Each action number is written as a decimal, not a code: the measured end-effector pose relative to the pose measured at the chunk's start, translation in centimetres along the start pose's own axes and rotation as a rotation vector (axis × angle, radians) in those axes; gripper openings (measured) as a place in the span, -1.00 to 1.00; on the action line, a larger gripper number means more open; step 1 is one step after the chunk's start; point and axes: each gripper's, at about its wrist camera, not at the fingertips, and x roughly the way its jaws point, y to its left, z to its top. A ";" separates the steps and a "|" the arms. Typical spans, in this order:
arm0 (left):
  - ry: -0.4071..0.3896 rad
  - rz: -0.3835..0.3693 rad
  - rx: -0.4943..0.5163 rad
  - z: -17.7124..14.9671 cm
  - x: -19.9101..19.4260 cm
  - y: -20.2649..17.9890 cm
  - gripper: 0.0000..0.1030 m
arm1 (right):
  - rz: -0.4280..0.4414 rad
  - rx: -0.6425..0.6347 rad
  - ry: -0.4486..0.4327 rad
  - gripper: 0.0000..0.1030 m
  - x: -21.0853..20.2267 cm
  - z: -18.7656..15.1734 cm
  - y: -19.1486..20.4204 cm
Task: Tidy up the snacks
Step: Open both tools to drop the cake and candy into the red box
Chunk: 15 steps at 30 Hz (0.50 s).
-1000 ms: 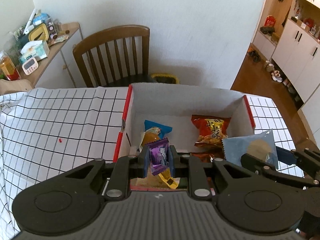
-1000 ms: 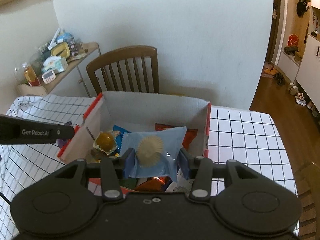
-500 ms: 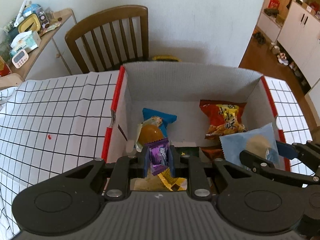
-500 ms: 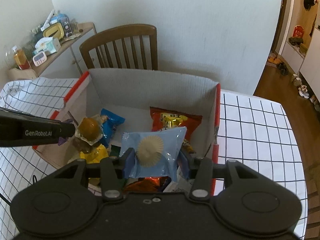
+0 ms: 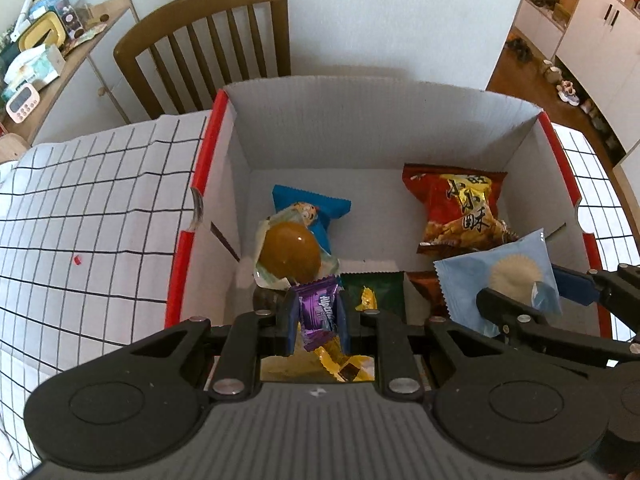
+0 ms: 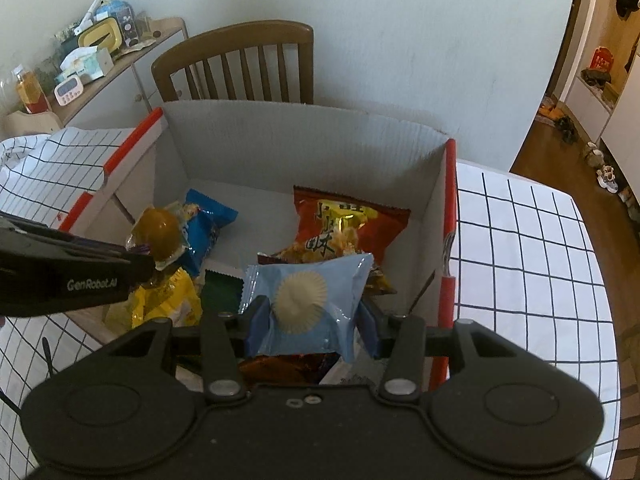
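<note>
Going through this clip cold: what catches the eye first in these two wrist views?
Each gripper carries a snack over the open cardboard box: the left gripper pinches a purple candy, the right gripper clamps a pale blue packet. Inside the box, a red snack bag lies at the right.

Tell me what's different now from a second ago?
Both grippers came down closer over the box. The left gripper still pinches the purple candy, and the right gripper still holds the light blue packet. Nothing was let go. The snacks already lying in the box haven't moved.
</note>
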 end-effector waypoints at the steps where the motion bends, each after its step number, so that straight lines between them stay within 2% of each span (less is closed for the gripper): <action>1: 0.005 0.000 -0.002 -0.1 0.1 0.0 -0.63 | 0.000 0.002 0.001 -0.10 0.1 -0.1 0.0; 12: 0.035 -0.035 -0.044 -0.7 0.4 0.7 -0.61 | 0.008 0.011 0.016 -0.05 0.2 -0.7 -0.1; 15: 0.038 -0.051 -0.061 -0.8 0.0 1.0 -0.52 | 0.010 0.023 0.015 0.03 -0.1 -0.8 -0.1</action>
